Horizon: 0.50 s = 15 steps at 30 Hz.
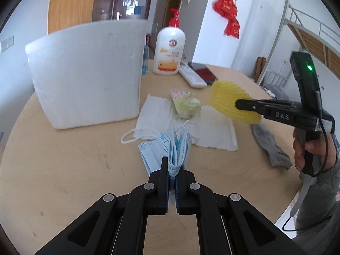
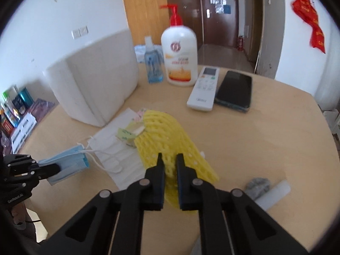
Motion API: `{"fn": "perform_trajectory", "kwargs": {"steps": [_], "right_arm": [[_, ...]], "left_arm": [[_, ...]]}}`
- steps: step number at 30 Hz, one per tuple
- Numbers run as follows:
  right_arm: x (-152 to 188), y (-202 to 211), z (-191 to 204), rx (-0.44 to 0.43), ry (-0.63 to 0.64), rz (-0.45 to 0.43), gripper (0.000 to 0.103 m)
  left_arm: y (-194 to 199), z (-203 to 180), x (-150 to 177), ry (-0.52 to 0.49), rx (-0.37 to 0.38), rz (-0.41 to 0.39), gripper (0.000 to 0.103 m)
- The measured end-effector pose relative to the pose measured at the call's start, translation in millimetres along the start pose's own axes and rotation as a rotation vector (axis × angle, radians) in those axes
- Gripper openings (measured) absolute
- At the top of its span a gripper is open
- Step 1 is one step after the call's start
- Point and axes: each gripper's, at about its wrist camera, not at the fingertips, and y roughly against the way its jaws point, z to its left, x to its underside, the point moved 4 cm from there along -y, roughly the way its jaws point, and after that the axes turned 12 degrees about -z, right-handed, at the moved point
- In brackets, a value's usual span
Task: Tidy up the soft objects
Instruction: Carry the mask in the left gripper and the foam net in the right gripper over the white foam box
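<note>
My left gripper (image 1: pixel 172 165) is shut on a folded blue face mask (image 1: pixel 170 148) and holds it above the wooden table (image 1: pixel 63 170); the mask also shows in the right wrist view (image 2: pixel 68 161). My right gripper (image 2: pixel 170 159) is shut on a yellow foam net sleeve (image 2: pixel 167 136), held above the table; the sleeve also shows in the left wrist view (image 1: pixel 229 99). A white foam box (image 1: pixel 85 74) stands at the back left. A white cloth (image 1: pixel 212 131), a green tissue pack (image 1: pixel 184 104) and a grey sock (image 1: pixel 269 146) lie on the table.
A lotion pump bottle (image 2: pixel 179 57), a small blue sanitizer bottle (image 2: pixel 153 63), a white remote (image 2: pixel 204 89) and a black phone (image 2: pixel 233 91) sit at the back of the table. A white foam strip (image 2: pixel 274 193) lies next to the grey sock (image 2: pixel 258 186).
</note>
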Motion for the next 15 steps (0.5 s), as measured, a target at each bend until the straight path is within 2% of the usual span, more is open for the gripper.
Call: {"fn": "perform_trajectory", "kwargs": {"steps": [15], "right_arm": [[-8, 73, 13, -0.032, -0.045, -0.159, 0.012]], "left_arm": [[48, -18, -28, -0.034, -0.005, -0.133, 0.004]]}}
